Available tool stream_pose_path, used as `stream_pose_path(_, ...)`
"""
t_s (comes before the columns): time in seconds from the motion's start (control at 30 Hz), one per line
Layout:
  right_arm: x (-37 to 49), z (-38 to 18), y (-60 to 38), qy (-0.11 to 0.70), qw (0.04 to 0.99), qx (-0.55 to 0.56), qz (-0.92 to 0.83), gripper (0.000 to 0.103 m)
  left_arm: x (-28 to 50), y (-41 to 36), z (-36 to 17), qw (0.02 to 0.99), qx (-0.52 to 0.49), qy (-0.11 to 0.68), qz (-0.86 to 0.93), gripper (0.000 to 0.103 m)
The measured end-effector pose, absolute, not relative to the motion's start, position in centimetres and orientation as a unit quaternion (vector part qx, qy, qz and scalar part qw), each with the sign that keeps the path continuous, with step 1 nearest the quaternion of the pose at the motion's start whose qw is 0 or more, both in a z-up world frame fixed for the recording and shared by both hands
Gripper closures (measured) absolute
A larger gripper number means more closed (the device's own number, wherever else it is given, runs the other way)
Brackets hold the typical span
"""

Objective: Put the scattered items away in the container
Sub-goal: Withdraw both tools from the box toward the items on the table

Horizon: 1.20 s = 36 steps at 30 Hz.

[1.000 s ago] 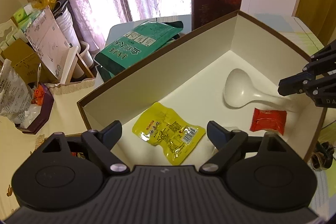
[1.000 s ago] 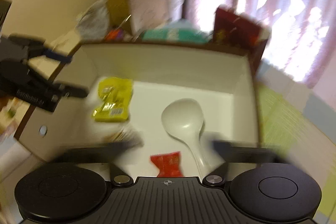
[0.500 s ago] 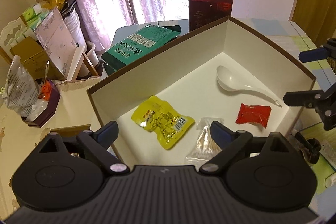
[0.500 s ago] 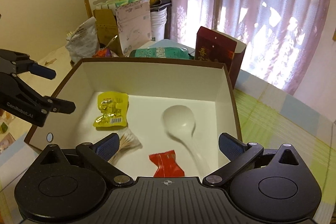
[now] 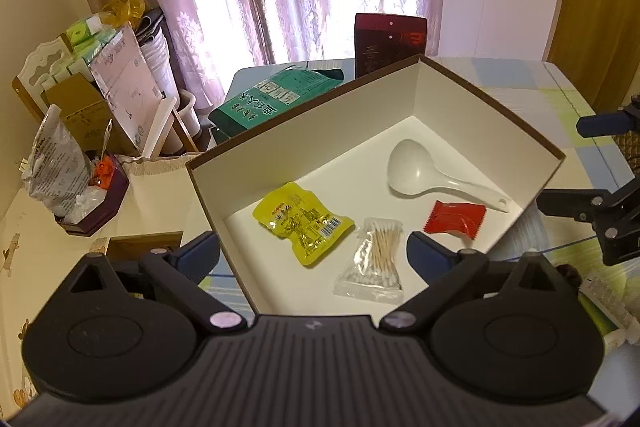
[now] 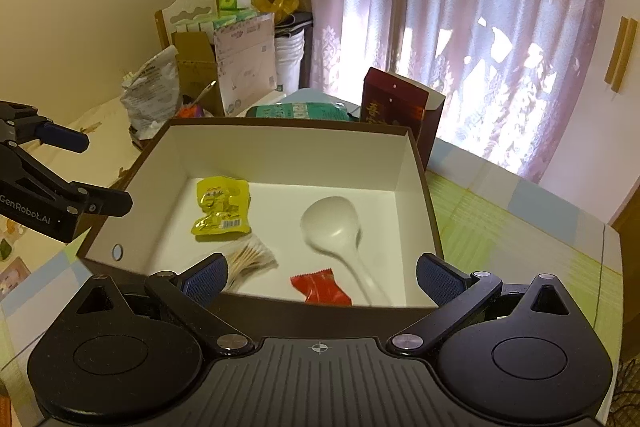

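Jaws on my left gripper (image 5: 313,254) have just been opening wide, empty; cotton swabs (image 5: 376,259) lie below between them; right gripper (image 6: 319,273) gapes empty.

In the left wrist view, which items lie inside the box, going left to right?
Yellow snack packet → bag of cotton swabs → red candy wrapper. The white spoon lies behind and spans above the last two, so it is left out of the order.

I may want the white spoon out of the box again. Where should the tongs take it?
Grip the white spoon by its slim handle, probably coming straight down from above. It lies flat on the box floor; the bowl looks too broad, and the red packet crowds the handle's end.
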State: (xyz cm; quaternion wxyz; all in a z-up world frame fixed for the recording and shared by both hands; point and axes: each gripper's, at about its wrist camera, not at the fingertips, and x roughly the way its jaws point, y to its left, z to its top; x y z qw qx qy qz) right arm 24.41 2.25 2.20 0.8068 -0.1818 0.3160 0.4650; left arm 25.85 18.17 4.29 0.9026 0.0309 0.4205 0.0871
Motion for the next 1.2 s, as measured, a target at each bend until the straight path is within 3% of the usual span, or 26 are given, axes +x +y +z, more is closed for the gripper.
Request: stream_pose_path(1.2, 17.8, 4.6, -8.3, 0.292, 0.821, -0.151, 0.467, 0.000, 16.9, 9.8, 6.8, 0.916, 0.035, 0.391, 0.086, 0.001)
